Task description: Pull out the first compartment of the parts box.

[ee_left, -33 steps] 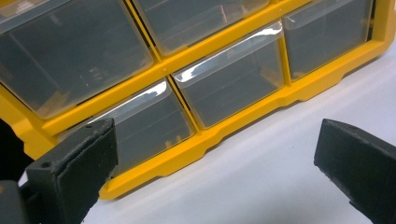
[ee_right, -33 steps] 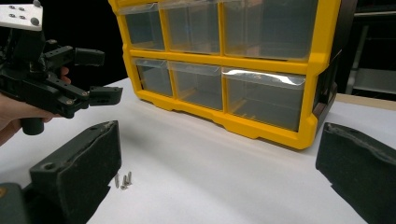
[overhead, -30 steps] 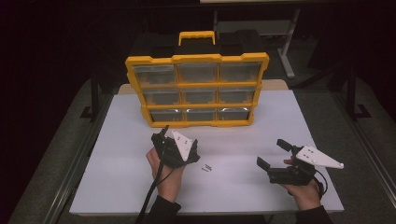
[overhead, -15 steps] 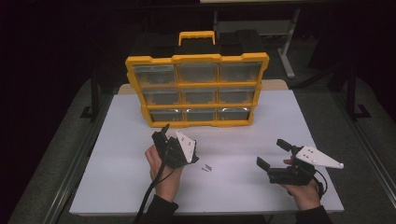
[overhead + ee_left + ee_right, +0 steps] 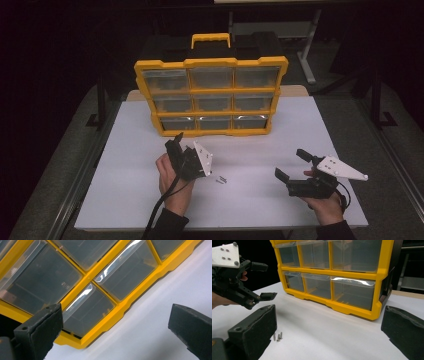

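Note:
A yellow organizer with clear plastic drawers stands upright at the back of the white table. My left gripper hovers just in front of its lower left corner, open and holding nothing. In the left gripper view the wide-apart jaws frame the lower drawers close up. My right gripper is near the front right, also open and holding nothing, and points left toward the organizer. Three small screws lie on the table between the two grippers. They also show by the right gripper's left jaw as screws.
The organizer has a yellow carry handle on top. The table's front edge runs just below both hands. Dark floor and metal table legs surround the table. The left gripper shows at the left of the right gripper view.
The left gripper has shifted very slightly to the right near the organizer. The right gripper and the screws have stayed where they were.

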{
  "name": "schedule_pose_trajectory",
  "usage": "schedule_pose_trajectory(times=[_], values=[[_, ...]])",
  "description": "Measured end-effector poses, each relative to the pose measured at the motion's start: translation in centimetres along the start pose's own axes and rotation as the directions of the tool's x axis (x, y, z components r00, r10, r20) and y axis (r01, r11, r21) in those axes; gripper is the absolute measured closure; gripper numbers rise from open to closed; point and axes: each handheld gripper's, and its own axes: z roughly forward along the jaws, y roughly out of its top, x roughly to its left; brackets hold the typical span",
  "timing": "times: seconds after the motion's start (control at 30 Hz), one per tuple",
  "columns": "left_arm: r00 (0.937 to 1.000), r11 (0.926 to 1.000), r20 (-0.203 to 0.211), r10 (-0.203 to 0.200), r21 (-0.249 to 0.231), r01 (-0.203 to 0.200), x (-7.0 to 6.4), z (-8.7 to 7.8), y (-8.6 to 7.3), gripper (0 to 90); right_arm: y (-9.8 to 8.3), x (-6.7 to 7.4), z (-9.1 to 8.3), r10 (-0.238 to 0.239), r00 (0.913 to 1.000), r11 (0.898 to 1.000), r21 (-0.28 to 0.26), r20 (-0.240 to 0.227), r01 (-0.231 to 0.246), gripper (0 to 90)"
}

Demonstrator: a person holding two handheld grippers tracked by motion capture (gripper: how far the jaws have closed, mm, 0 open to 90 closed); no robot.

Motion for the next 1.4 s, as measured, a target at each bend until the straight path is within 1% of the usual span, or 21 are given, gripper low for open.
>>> schedule_pose_trajectory(times=[0.03, 0.07, 0.1, 0.17, 0.2, 0.37, 0.43, 0.53, 0.6, 0.8, 0.87, 0.9, 0.93, 1.03, 1.1, 1.17, 1.2, 1.27, 1.33, 1.37, 1.4], values=[[1.0, 1.0, 0.0, 0.0, 0.0, 0.0, 0.0, 0.0, 0.0, 0.0, 0.0, 0.0, 0.0, 0.0, 1.0, 1.0, 0.0, 0.0, 0.0, 0.0], [0.9998, 0.9998, -0.007, 0.019, 0.002, -0.019, -0.01, -0.01, 0.03, 0.0, 0.0, 0.01, 0.0, 0.0, 1.0, 1.0, 0.0, 0.0, 0.0, 0.0], [0.9996, 0.9996, -0.009, 0.027, 0.006, -0.027, -0.07, -0.02, 0.04, 0.0, 0.0, 0.01, 0.0, 0.0, 1.0, 1.0, 0.0, 0.0, 0.0, 0.0], [0.9994, 0.9994, -0.01, 0.033, 0.007, -0.033, -0.09, -0.02, 0.04, 0.0, 0.0, 0.0, 0.0, 0.001, 1.0, 1.0, -0.001, 0.0, -0.001, 0.0], [0.9985, 0.9985, -0.012, 0.053, 0.011, -0.053, -0.09, -0.05, 0.07, 0.0, 0.0, 0.01, 0.0, 0.0, 1.0, 1.0, 0.0, 0.0, 0.0, 0.0], [0.9977, 0.9976, -0.006, 0.067, 0.017, -0.067, -0.07, -0.07, 0.08, 0.0, 0.0, 0.03, -0.01, 0.0, 1.0, 1.0, -0.001, 0.001, 0.0, 0.0], [0.9955, 0.9953, -0.007, 0.095, 0.022, -0.095, -0.03, -0.06, 0.09, 0.0, 0.0, 0.03, -0.01, -0.001, 1.0, 1.0, -0.001, 0.001, 0.001, 0.0], [0.9945, 0.9941, -0.005, 0.105, 0.03, -0.105, -0.11, -0.02, 0.08, 0.0, 0.0, 0.02, -0.01, 0.0, 1.0, 1.0, -0.001, 0.001, 0.0, 0.0], [0.9927, 0.9921, -0.014, 0.12, 0.04, -0.119, -0.12, -0.06, 0.14, 0.0, 0.0, 0.03, -0.01, 0.0, 1.0, 1.0, -0.001, 0.001, 0.0, 0.0], [0.9841, 0.9834, -0.02, 0.176, 0.047, -0.175, -0.39, -0.01, 0.28, 0.0, 0.01, 0.04, -0.02, 0.0, 1.0, 1.0, -0.001, 0.001, 0.0, 0.0], [0.9802, 0.9796, -0.024, 0.196, 0.049, -0.195, -0.42, -0.01, 0.33, 0.0, 0.01, 0.04, -0.03, -0.001, 1.0, 1.0, -0.001, 0.0, 0.001, 0.0], [0.9766, 0.9758, -0.022, 0.214, 0.052, -0.213, -0.44, -0.01, 0.36, 0.0, 0.0, 0.04, -0.02, -0.001, 1.0, 1.0, 0.0, 0.001, 0.001, 0.0], [0.9759, 0.9753, -0.026, 0.217, 0.05, -0.215, -0.54, 0.03, 0.34, 0.0, 0.0, 0.03, -0.02, 0.0, 1.0, 1.0, -0.001, 0.001, 0.0, 0.0], [0.966, 0.9649, -0.023, 0.258, 0.06, -0.256, -0.59, 0.08, 0.41, 0.0, 0.02, 0.04, -0.03, -0.001, 1.0, 1.0, -0.001, 0.001, 0.001, 0.0], [0.9621, 0.9612, -0.029, 0.271, 0.061, -0.269, -0.69, 0.1, 0.38, 0.0, 0.01, 0.05, -0.03, -0.001, 1.0, 1.0, 0.0, 0.001, 0.001, 0.0], [0.951, 0.9492, -0.035, 0.307, 0.083, -0.303, -0.68, 0.0, 0.44, 0.0, 0.01, 0.05, -0.04, -0.001, 1.0, 1.0, -0.001, 0.0, 0.001, 0.0], [0.9469, 0.9454, -0.04, 0.319, 0.084, -0.315, -0.7, -0.01, 0.46, 0.0, 0.01, 0.04, -0.04, -0.001, 1.0, 1.0, -0.001, 0.001, 0.001, 0.0], [0.9416, 0.9406, -0.049, 0.333, 0.087, -0.328, -0.74, -0.03, 0.5, 0.0, 0.01, 0.04, -0.03, -0.001, 1.0, 1.0, -0.001, 0.001, 0.001, 0.0], [0.9339, 0.9331, -0.056, 0.353, 0.093, -0.347, -0.79, -0.08, 0.58, 0.0, 0.01, 0.03, -0.04, -0.001, 1.0, 1.0, -0.001, 0.001, 0.001, 0.0], [0.9322, 0.9317, -0.057, 0.357, 0.092, -0.351, -0.86, -0.05, 0.59, 0.0, 0.02, 0.04, -0.04, 0.0, 1.0, 1.0, -0.001, 0.001, 0.0, 0.0], [0.9262, 0.9254, -0.058, 0.373, 0.099, -0.366, -0.91, -0.08, 0.64, 0.0, 0.01, 0.04, -0.04, -0.001, 1.0, 1.0, -0.001, 0.001, 0.001, 0.0]])
